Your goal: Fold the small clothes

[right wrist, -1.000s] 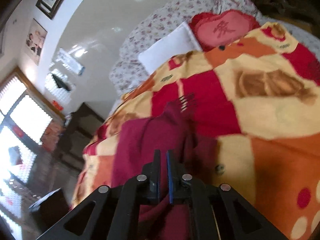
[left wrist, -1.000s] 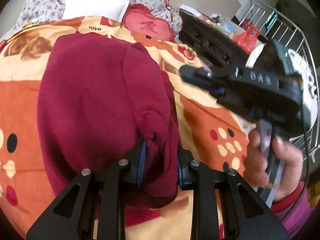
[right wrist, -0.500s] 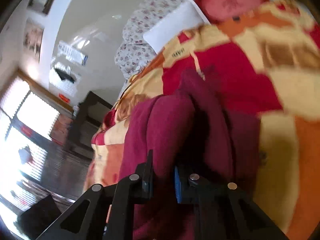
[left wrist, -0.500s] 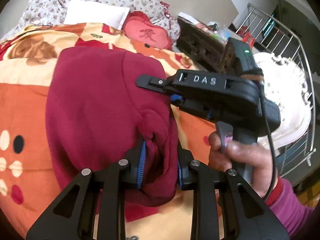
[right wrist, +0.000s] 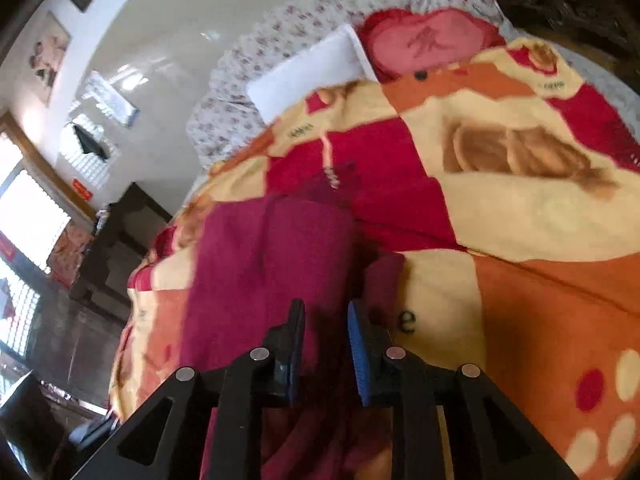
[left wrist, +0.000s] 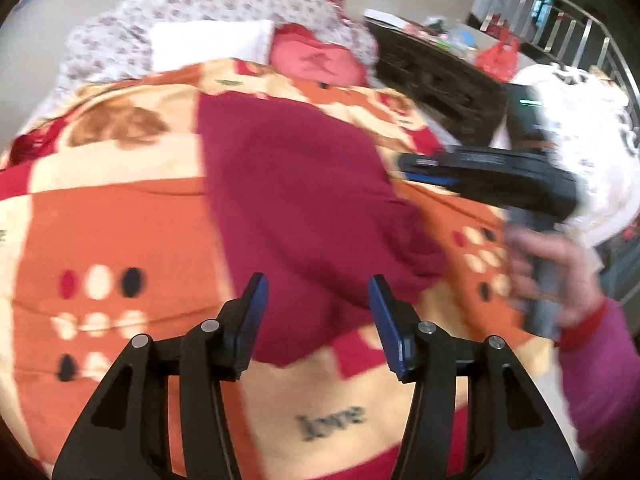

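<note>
A dark red garment [left wrist: 304,200] lies folded flat on the orange, red and cream blanket [left wrist: 112,224]. My left gripper [left wrist: 316,300] is open, its blue pads apart above the garment's near edge, holding nothing. The right gripper shows in the left wrist view [left wrist: 404,166] at the garment's right edge, held by a hand [left wrist: 548,272]. In the right wrist view the garment [right wrist: 264,264] lies ahead, and my right gripper [right wrist: 325,320] is open with a gap between the pads, nothing pinched.
A heart-shaped red cushion [left wrist: 316,62], a white pillow [left wrist: 208,42] and floral bedding [left wrist: 224,4] lie at the bed's head. Dark wooden furniture [left wrist: 436,80] and a metal railing [left wrist: 560,16] stand to the right.
Both grippers have let go of the garment and opened. The garment now lies flat on the blanket. The left gripper has drawn back; the right gripper has moved right.
</note>
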A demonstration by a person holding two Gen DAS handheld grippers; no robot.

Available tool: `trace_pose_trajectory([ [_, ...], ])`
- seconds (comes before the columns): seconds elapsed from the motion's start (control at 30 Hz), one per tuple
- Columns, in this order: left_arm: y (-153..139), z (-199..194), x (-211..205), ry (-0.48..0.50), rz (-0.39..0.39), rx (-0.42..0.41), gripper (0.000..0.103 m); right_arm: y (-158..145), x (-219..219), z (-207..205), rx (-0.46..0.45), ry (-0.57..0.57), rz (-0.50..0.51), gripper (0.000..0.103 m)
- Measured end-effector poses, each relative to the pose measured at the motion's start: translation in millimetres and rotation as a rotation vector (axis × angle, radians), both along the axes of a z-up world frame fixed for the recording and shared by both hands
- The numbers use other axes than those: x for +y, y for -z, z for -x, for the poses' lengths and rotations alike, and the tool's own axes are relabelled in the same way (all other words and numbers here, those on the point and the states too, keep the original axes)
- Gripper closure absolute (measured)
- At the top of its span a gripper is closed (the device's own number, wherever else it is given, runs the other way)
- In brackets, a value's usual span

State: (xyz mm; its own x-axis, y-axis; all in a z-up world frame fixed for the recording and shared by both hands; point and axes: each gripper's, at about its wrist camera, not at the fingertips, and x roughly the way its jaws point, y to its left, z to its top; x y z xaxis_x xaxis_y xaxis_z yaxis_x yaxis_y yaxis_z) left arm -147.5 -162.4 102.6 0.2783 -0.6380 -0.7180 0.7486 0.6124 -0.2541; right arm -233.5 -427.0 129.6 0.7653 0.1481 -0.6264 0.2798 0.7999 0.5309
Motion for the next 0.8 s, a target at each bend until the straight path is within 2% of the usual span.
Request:
trace_pose_trajectory([
  [0.1, 12.2, -11.7, -1.1, -0.051, -0.019, 0.009, 0.051, -12.9, 35.2, 3.8, -0.027, -0.117, 0.024, 0.083],
  [0.13, 17.0, -12.3, -2.6, -0.052, -0.026, 0.01, 0.051, -12.8, 51.5, 3.5, -0.025, -0.175, 0.018, 0.083],
  [0.2, 27.3, -7.7, -9.7, -0.029, -0.051, 0.009, 0.051, -11.5, 67.1, 7.6, -0.007, -0.219, 0.035, 0.083],
  [0.3, 39.0, 1.6, -15.7, -0.008, -0.095, -0.017, 0.051, -12.2, 75.1, 25.4, 0.016, -0.171, 0.13, 0.083],
  [0.47, 51.0, 3.7, -17.6, -0.005, -0.106, -0.012, 0.051, 7.3, 70.5, 28.4, 0.077, -0.147, 0.064, 0.083],
  [0.6, 58.8, -0.1, -12.9, -0.021, -0.097, 0.019, 0.051, 21.3, 68.4, 29.3, 0.078, -0.146, -0.031, 0.082],
  [0.67, 62.9, -1.4, -11.8, -0.023, -0.096, 0.03, 0.048, 27.7, 69.0, 33.2, 0.101, -0.138, 0.002, 0.082],
  [0.73, 69.2, -4.0, -10.6, -0.031, -0.099, 0.05, 0.047, 41.3, 62.2, 38.9, 0.155, -0.104, 0.103, 0.083],
  [0.77, 71.1, -4.7, -10.5, -0.029, -0.096, 0.064, 0.047, 49.2, 55.7, 43.1, 0.158, -0.084, 0.088, 0.083],
  [0.8, 73.0, -5.7, -9.4, -0.031, -0.088, 0.086, 0.047, 56.7, 48.3, 47.9, 0.152, -0.071, 0.028, 0.085],
])
